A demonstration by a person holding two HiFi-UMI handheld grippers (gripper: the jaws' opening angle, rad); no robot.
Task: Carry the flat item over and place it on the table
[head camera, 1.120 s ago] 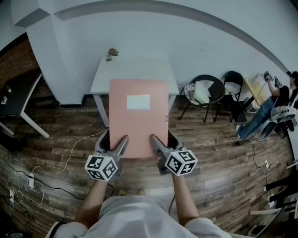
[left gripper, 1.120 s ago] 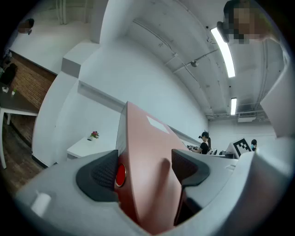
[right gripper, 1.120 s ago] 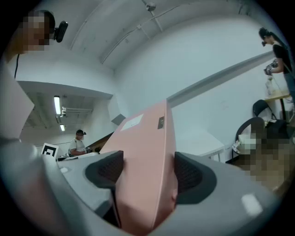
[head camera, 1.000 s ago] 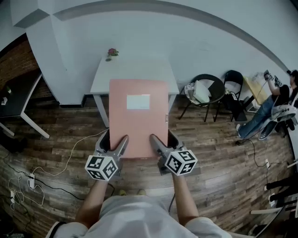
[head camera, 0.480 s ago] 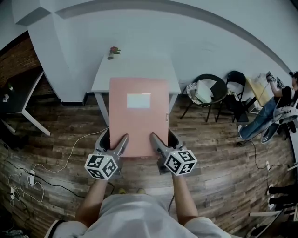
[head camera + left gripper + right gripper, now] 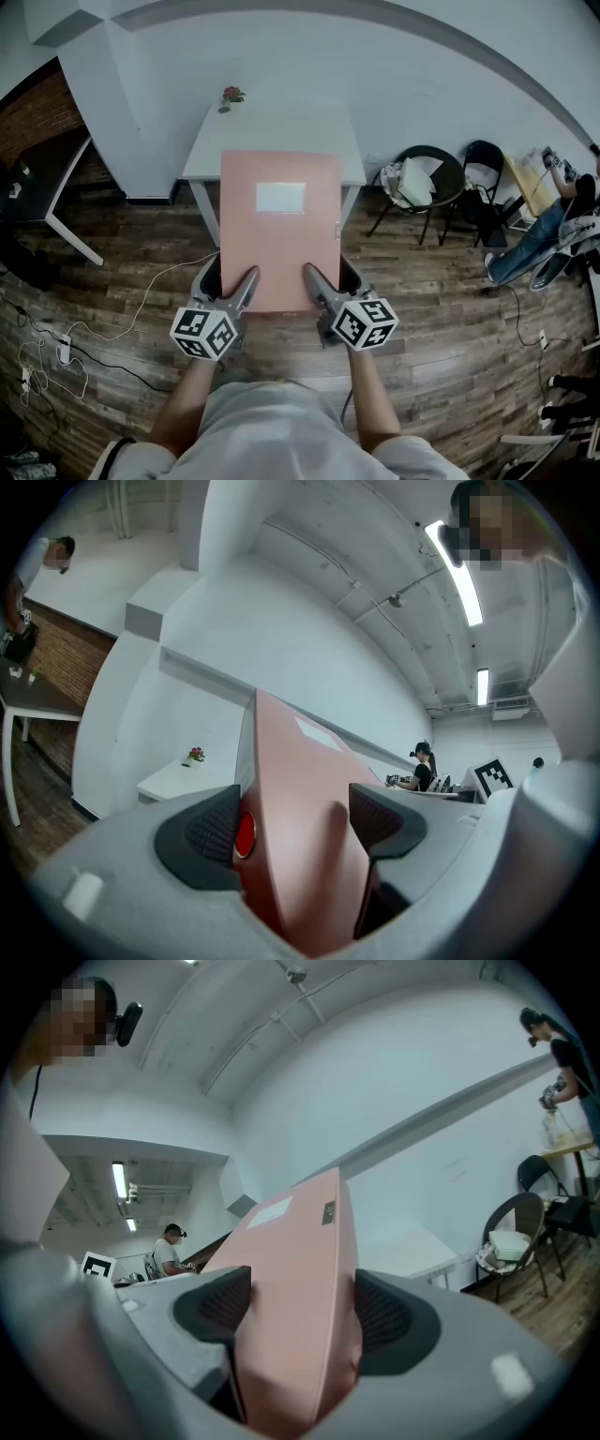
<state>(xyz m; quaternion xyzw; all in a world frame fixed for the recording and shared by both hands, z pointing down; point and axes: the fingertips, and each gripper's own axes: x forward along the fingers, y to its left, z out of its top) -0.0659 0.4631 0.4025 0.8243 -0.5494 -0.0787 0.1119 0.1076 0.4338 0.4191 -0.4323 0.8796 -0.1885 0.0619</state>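
Note:
A flat pink file box [image 6: 279, 230] with a white label is held level in front of me, above the wooden floor. My left gripper [image 6: 236, 287] is shut on its near left edge, and my right gripper [image 6: 319, 285] is shut on its near right edge. In the left gripper view the box [image 6: 300, 827] stands edge-on between the dark pads [image 6: 208, 832]. The right gripper view has the box [image 6: 291, 1326] clamped the same way. The white table [image 6: 272, 136] stands ahead against the wall; the box's far end overlaps its near edge in the head view.
A small potted flower [image 6: 231, 96] sits at the table's far left corner. A black round chair [image 6: 424, 187] with white things and a folding chair [image 6: 480, 178] stand to the right. A dark desk [image 6: 42, 178] is at the left. Cables [image 6: 56, 352] lie on the floor. A person [image 6: 553, 220] sits far right.
The table and chairs have drifted slightly nearer and lower in the head view as I move forward. Both grippers keep the same hold on the box.

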